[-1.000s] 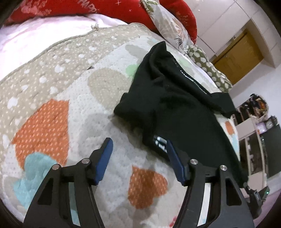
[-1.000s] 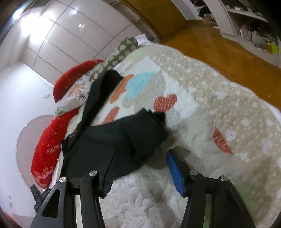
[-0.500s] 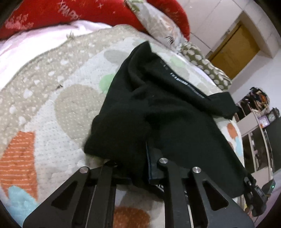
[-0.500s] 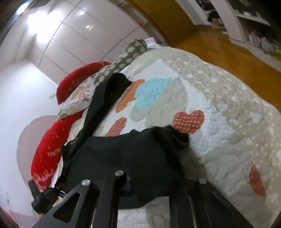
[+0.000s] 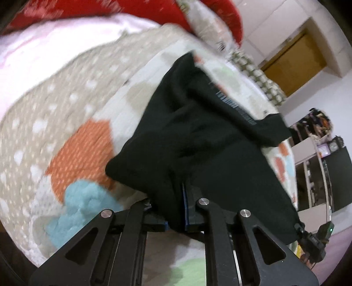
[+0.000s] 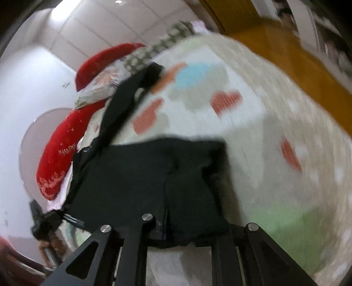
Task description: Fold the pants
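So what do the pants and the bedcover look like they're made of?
Pants: soft matte black knit, probably cotton jersey; they drape limply and bunch without sheen. Bedcover: quilted cotton-like fabric, matte; stitched puffy heart patches, dotted print.

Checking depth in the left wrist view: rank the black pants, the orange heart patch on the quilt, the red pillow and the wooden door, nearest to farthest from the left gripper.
1. Black pants, clamped in the left gripper.
2. Orange heart patch, left on the quilt.
3. Red pillow, top, at the bed's head.
4. Wooden door, upper right, beyond the bed.

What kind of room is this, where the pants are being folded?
Most likely a bedroom. The black pants lie on a bed under a patchwork quilt, with a red pillow at its head and a wooden door behind.
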The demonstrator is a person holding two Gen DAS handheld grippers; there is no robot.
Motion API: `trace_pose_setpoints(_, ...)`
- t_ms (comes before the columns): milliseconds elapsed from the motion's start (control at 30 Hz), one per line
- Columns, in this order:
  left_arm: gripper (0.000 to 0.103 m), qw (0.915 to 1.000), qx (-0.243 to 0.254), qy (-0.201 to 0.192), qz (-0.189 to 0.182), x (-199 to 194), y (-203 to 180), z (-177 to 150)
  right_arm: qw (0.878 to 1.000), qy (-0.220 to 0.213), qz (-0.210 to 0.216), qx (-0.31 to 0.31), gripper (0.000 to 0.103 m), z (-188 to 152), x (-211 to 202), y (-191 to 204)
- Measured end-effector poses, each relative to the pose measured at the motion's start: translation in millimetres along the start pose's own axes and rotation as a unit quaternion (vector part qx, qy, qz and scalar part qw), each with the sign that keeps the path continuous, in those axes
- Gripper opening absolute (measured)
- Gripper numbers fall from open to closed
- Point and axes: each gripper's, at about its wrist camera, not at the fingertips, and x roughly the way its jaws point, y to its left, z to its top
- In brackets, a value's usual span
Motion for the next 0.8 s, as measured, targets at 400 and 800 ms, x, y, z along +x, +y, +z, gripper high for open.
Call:
trace_pose_setpoints(400,0.025,0.9962,0.015,-0.054,0.066,-37,3,-7,0.997,-0.066,-0.037,-0.016,0.037,38,-19,-15)
trace_pose_setpoints(800,0.07,0.9928,-0.004,-0.107,0.055,-55,-2,11,0.978,-0.064,-0.146,-0.137,0.011,56,22,3)
